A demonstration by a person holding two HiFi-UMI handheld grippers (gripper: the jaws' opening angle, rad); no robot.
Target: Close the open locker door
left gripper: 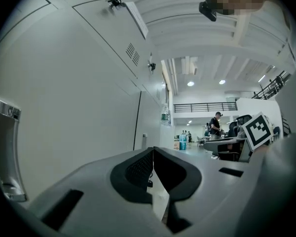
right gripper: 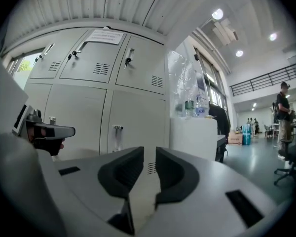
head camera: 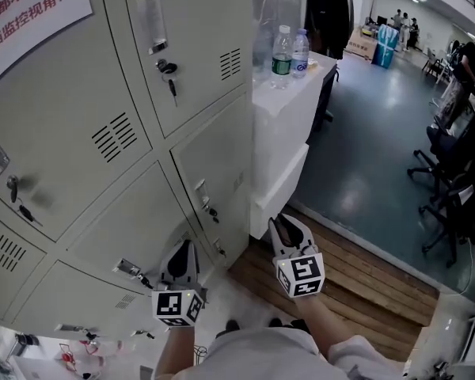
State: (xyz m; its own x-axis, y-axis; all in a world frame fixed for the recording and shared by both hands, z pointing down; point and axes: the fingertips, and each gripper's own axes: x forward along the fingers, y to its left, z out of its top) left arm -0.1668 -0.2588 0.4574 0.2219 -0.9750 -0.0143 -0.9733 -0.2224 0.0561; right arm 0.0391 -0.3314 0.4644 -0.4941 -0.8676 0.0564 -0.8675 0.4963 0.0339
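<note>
The grey locker bank (head camera: 127, 133) fills the left of the head view, and every door I can see lies flush with its frame. My left gripper (head camera: 184, 248) points at the lower doors, close to the locker face (left gripper: 64, 107), with its jaws shut on nothing (left gripper: 153, 150). A metal door handle (left gripper: 5, 152) shows at the left edge of the left gripper view. My right gripper (head camera: 285, 225) hovers beside the locker's right corner. Its jaws (right gripper: 149, 152) stand a little apart with nothing between them and face the lower door with a handle (right gripper: 118, 132).
A white cabinet (head camera: 289, 125) stands right of the lockers with two water bottles (head camera: 282, 54) on top. Below my grippers lies a wooden pallet floor (head camera: 356, 275). Office chairs (head camera: 451, 180) and several people are farther right. Keys hang from several locks (head camera: 169, 71).
</note>
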